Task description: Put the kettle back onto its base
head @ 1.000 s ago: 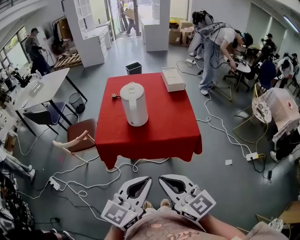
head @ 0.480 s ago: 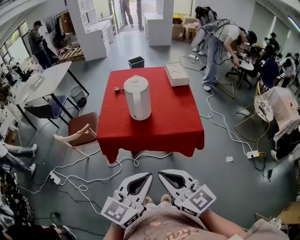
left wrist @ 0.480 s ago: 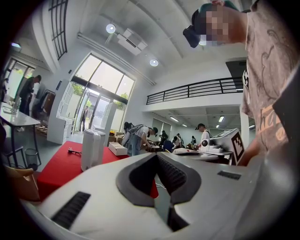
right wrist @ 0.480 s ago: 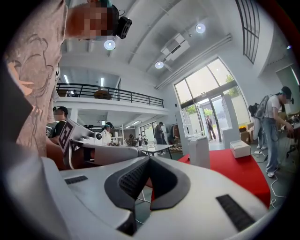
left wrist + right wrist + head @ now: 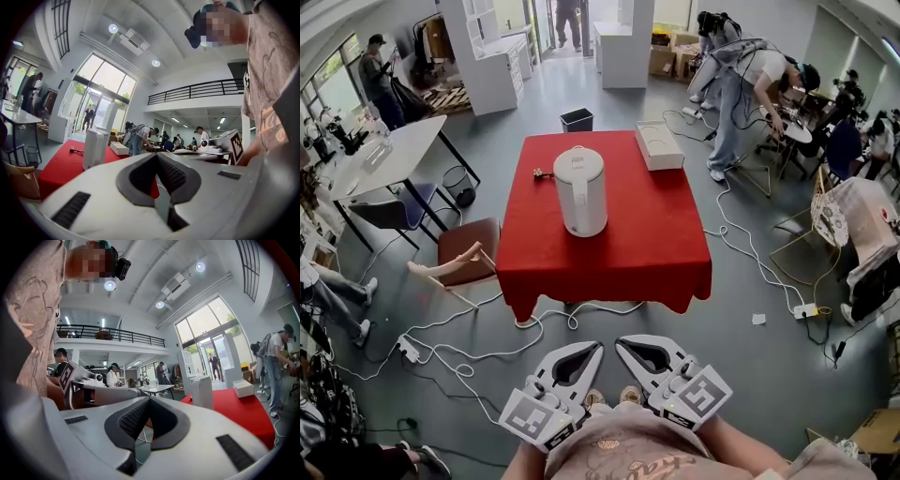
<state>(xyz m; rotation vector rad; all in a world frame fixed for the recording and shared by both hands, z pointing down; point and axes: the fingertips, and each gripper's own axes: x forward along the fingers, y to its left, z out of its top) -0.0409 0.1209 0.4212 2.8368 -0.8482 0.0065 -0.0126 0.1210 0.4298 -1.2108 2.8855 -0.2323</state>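
Head view shows the red-clothed table (image 5: 647, 234) well ahead of both sets of fingers. Upright near its middle stands the white kettle (image 5: 580, 192), tall and boxy with rounded corners and a flat lid. The left gripper (image 5: 596, 349) and right gripper (image 5: 622, 342) sit side by side, fingers pressed together on nothing, and a small plug (image 5: 542, 172) lies farther off than the kettle.

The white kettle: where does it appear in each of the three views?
Head view: kettle upper centre, on the red table.
Left gripper view: kettle left of centre, at mid-height.
Right gripper view: kettle right of centre.
Shared landmark: the white box on the same table, near its far edge.
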